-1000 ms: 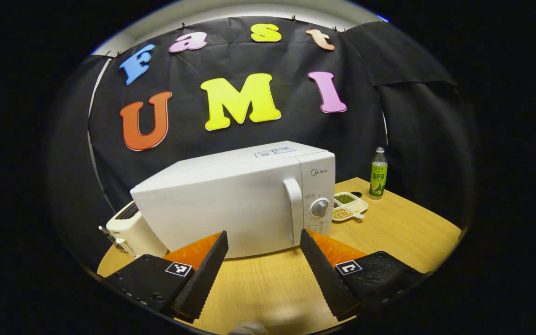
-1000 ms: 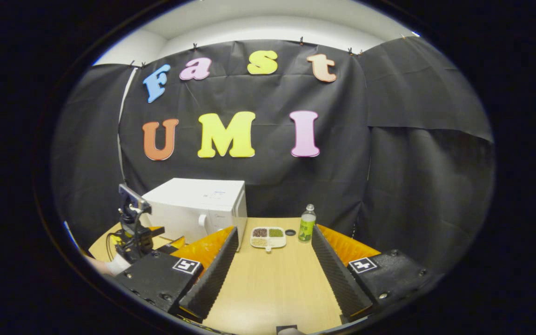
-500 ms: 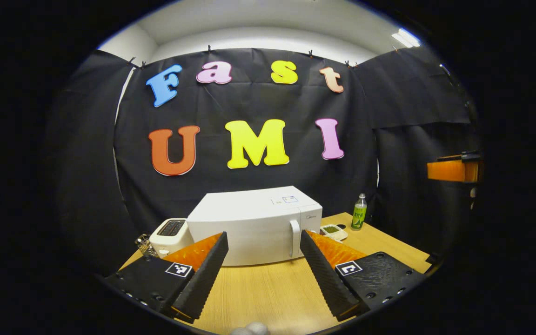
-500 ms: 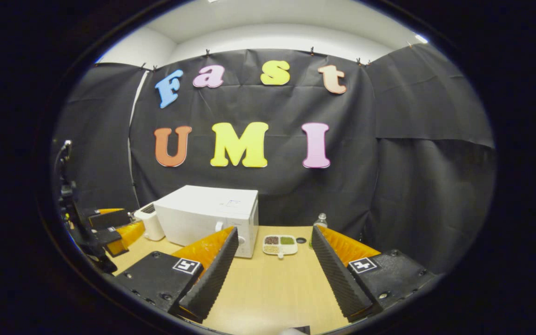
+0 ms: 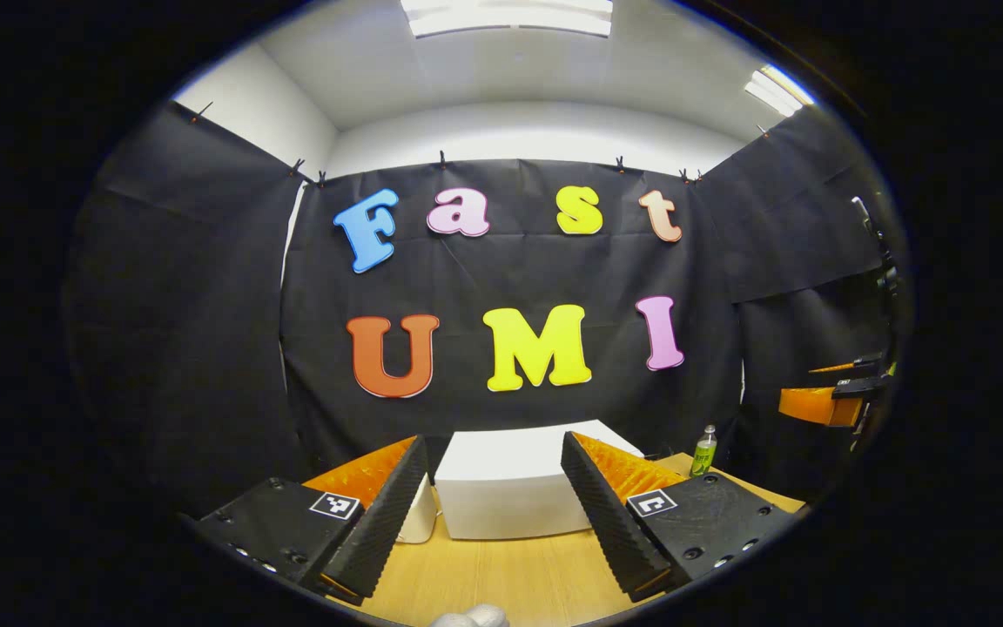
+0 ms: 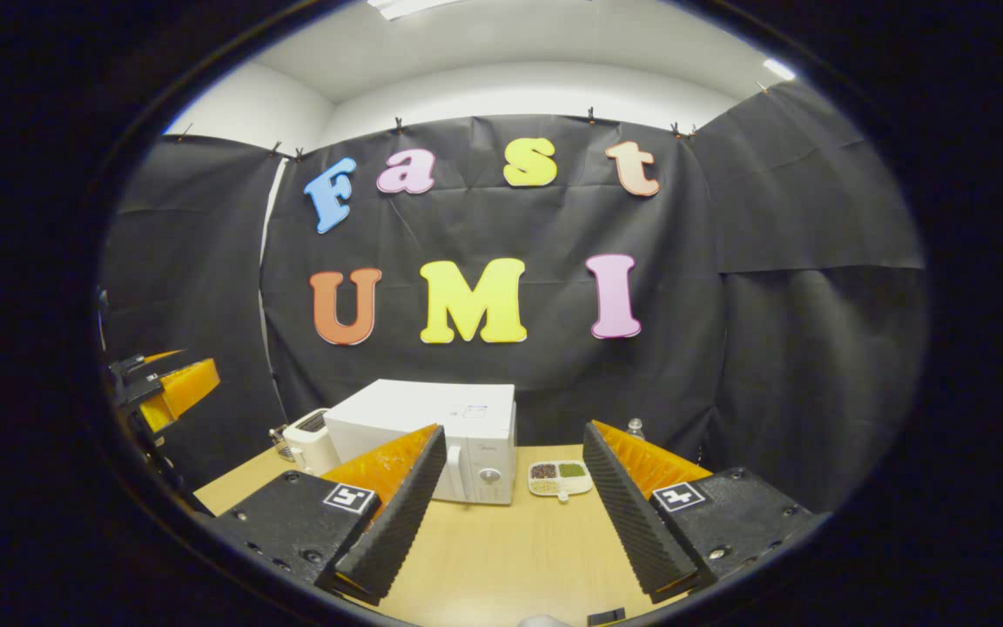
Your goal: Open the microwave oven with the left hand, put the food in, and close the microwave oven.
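Tongs: your left tongs and right tongs both gape, released, gripping nothing.
Microwave: white boxy microwave oven, door closed, sits on the wooden desk well beyond both.

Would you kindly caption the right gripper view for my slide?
Open right tool faces the closed microwave, food tray beside it on the table.
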